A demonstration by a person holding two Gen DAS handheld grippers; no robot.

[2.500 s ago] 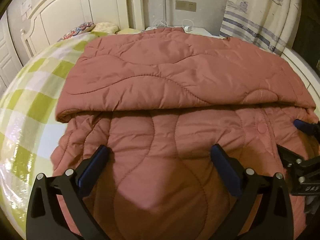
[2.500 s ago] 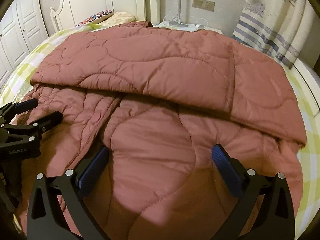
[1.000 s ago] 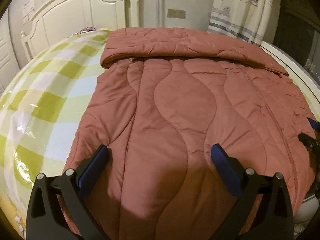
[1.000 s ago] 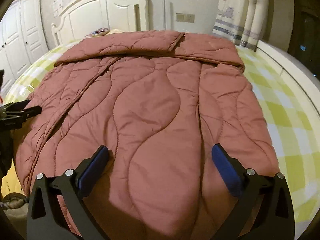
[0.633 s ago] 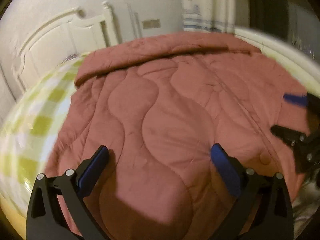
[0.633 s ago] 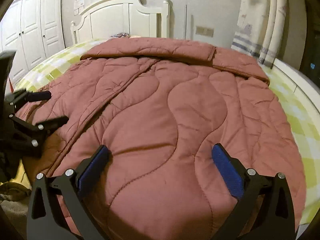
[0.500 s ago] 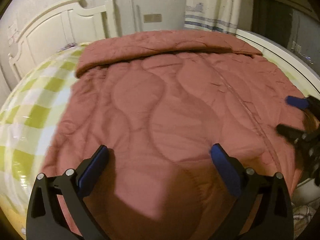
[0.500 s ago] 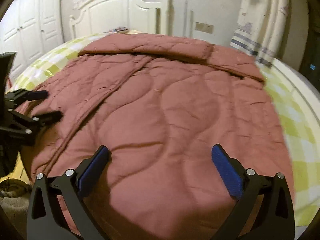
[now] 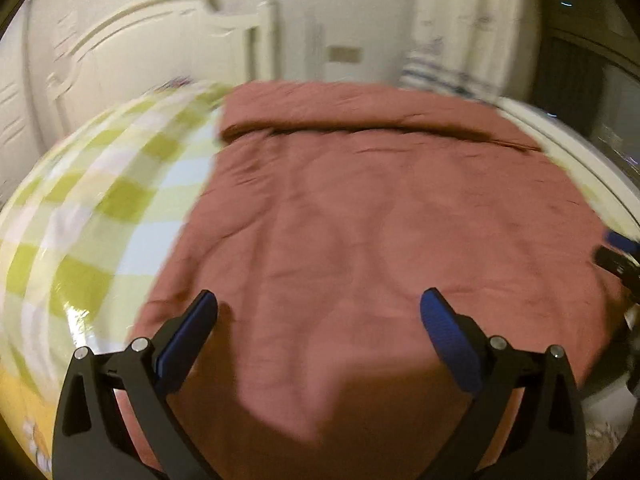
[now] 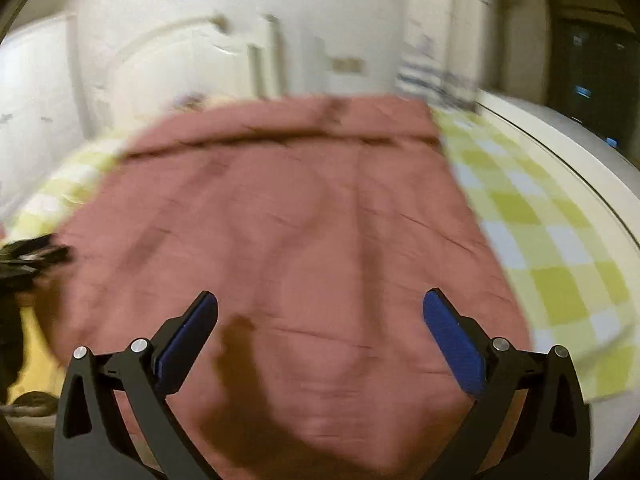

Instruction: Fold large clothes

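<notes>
A large rust-pink quilted garment lies spread flat on the bed, its far end folded back in a band near the headboard; it also shows in the right wrist view. My left gripper is open and empty above the garment's near left part. My right gripper is open and empty above its near right part. Each gripper shows at the edge of the other's view: the right one, the left one. Both views are motion-blurred.
The bed has a green, white and blue checked sheet, bare on the left and on the right. A white headboard, a wall and a striped curtain stand behind. A white bed frame rim runs along the right.
Both grippers have pulled back and risen from the garment; more of the bed and room shows. Both stay open and empty. The garment has not changed shape.
</notes>
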